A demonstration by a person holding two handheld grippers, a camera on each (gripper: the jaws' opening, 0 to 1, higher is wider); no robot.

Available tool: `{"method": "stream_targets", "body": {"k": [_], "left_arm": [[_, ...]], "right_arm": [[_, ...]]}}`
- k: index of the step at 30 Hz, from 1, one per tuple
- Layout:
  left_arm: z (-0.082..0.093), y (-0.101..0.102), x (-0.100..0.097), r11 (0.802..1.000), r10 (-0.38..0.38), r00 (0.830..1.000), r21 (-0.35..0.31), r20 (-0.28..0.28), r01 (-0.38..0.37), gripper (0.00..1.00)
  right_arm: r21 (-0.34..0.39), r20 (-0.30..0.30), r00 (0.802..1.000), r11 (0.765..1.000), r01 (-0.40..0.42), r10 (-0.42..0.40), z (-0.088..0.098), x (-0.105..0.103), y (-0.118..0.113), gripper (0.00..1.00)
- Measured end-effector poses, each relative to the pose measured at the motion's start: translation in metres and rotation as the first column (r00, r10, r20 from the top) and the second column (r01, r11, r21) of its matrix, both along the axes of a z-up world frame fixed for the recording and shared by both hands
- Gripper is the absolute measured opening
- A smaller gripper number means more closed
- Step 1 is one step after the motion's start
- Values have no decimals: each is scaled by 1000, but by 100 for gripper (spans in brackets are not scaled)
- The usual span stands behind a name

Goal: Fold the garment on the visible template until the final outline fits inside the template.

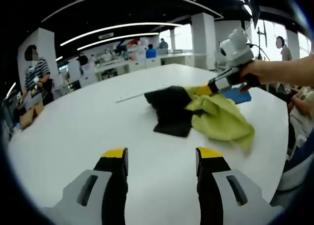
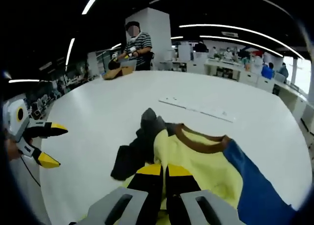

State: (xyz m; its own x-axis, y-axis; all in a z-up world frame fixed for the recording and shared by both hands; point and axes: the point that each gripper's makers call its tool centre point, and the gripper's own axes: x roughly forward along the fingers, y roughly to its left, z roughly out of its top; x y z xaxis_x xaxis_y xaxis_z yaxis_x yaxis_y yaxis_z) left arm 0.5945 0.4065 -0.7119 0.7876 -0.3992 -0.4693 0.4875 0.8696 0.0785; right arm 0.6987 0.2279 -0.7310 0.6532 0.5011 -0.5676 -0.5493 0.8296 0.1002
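My left tongs (image 1: 162, 158) hang wide open over bare white table (image 1: 73, 131), holding nothing; in the left gripper view the garment (image 1: 218, 117) lies crumpled well ahead of them and off to the right, yellow cloth with a black part (image 1: 169, 112) spread toward the table's middle. In that same view my right tongs (image 1: 202, 90) come in from the right, held by a hand (image 1: 262, 70), their yellow tips down at the garment's upper edge. In the right gripper view those tongs (image 2: 164, 171) have their jaws pressed together on the yellow fabric just before them. Ahead of them I see the garment's brown collar (image 2: 201, 139), a blue sleeve (image 2: 250, 185) running off to the right, and the dark part (image 2: 135, 154) bunched to the left. Far to the left in this view my left tongs (image 2: 49, 145) sit apart from the cloth, jaws spread. Beyond the garment a thin pale strip (image 2: 196, 108) lies flat on the table. A person in a striped top (image 2: 137, 45) stands at the far edge.
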Motion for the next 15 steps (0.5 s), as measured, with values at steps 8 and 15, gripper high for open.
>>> {"method": "stream_targets", "body": {"k": [8,15], "left_arm": [[-8,-18,11,1000,-5,1000,-21,-23,4,44],[-14,-31,24,997,47,998,-53,-43,-49,37]], "right_arm": [[-13,-67,996,998,56,-57,-28,0,-22,0],[-43,-91,995,998,41,-45,-43,-4,-24,0]]}}
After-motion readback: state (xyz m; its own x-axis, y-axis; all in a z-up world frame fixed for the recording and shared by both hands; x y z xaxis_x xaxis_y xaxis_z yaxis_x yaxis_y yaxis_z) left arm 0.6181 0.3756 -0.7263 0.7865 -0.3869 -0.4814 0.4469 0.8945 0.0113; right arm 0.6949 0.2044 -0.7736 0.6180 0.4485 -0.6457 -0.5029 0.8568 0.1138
